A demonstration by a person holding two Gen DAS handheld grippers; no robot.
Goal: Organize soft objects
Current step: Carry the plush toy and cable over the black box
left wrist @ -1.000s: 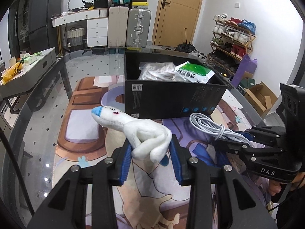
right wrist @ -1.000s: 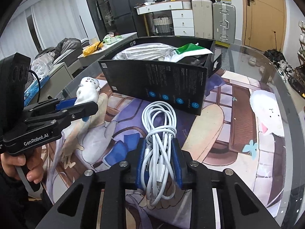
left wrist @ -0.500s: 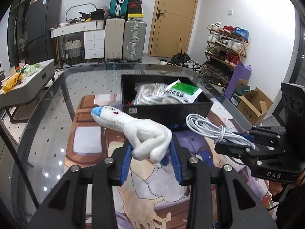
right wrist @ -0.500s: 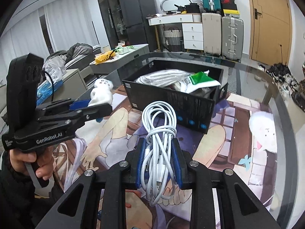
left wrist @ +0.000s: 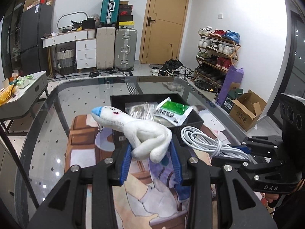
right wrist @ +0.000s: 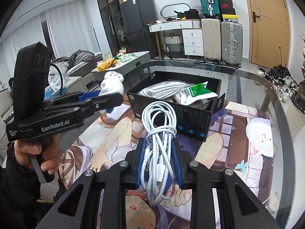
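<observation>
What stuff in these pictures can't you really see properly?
- Bottom of the black box: both views, covered by the bags piled inside it.
- Clear bag: left view, the wrinkly plastic blurs what it holds.
- Green-and-white packet: both views, print too small to read.
- Cable plugs: right view, buried in the coil between the right gripper pads.
- Toy tail end: left view, tucked inside the left gripper.

White walls, wooden door, tiled floor. Shoe rack at right wall; suitcases beside white drawer desk. Black fridge, curtained window left.
</observation>
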